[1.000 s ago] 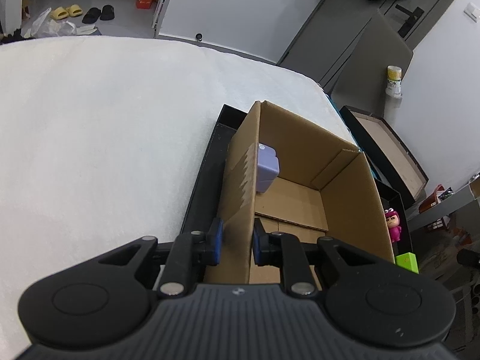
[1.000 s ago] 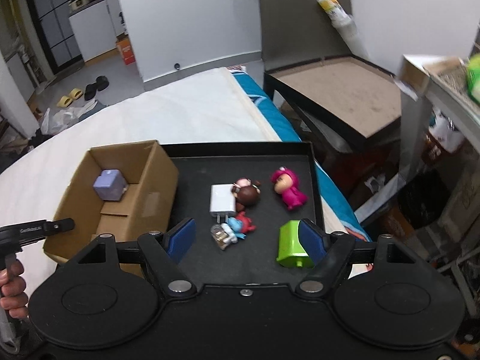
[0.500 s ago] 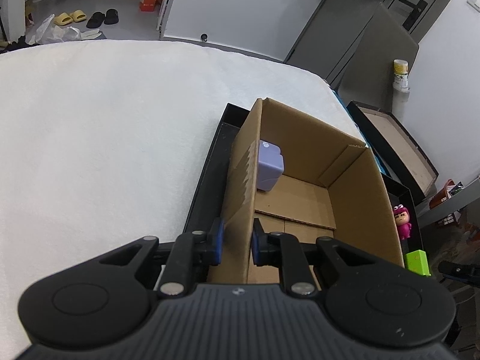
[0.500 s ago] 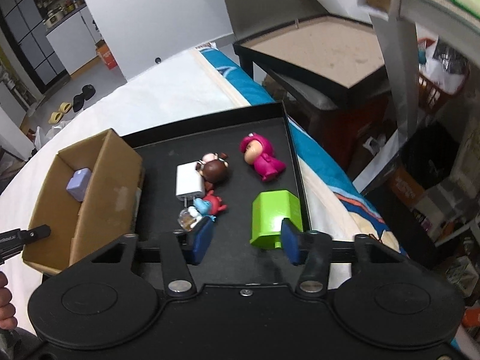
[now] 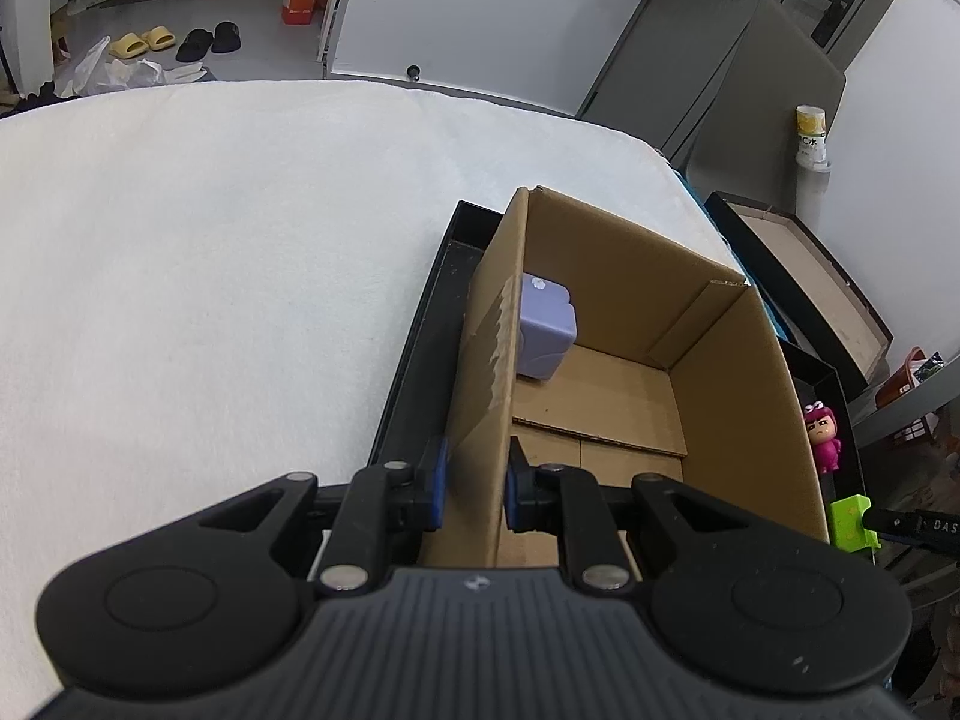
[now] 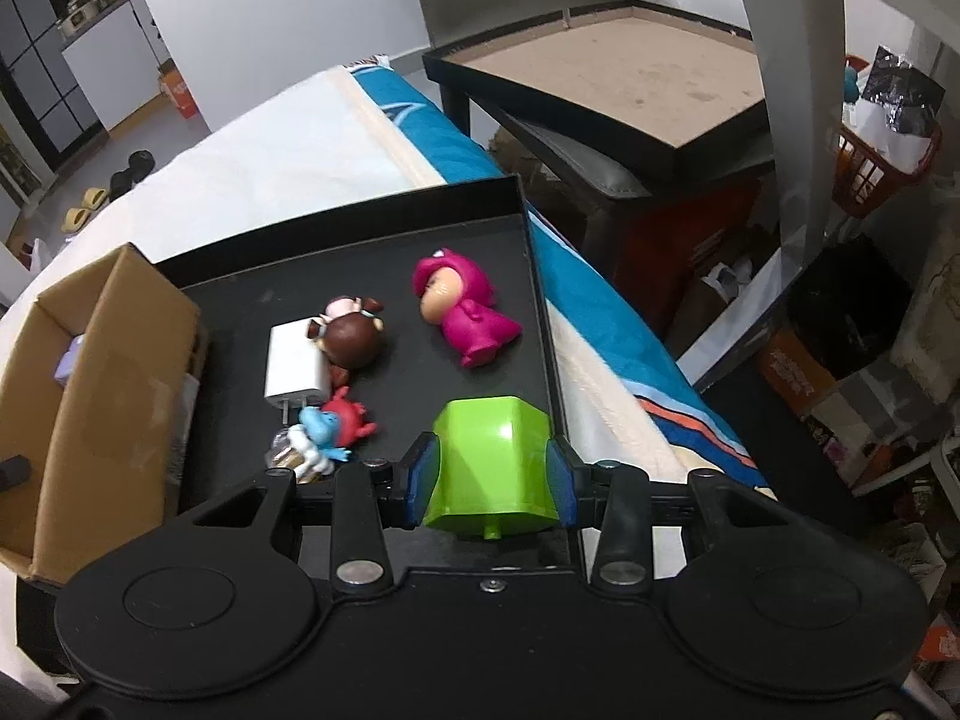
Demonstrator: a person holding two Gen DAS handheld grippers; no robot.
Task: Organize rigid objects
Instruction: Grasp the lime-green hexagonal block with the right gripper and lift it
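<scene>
Looking along my left tongs [image 5: 474, 489], I have them clamped on the near wall of the cardboard box [image 5: 744, 372], which sits in the black tray [image 5: 414, 360] on the white bed [image 5: 210, 270]; a lilac cube [image 5: 546, 336] lies inside. Along my right tongs [image 6: 491, 483], the pads press both sides of the green block [image 6: 489, 462] at the tray's near right corner, though whether it is lifted I cannot tell. A pink figure [image 6: 465, 315], a white charger [image 6: 294, 366] and a blue figure [image 6: 321, 429] lie nearby.

A lived-in home, seemingly a bedroom: a white-covered bed [image 5: 210, 276] fills the left wrist view, slippers [image 5: 141, 43] and black sandals [image 5: 211, 39] lie on the floor (by a doorway), and an orange laundry basket [image 6: 882, 165] stands beside cluttered shelving.
</scene>
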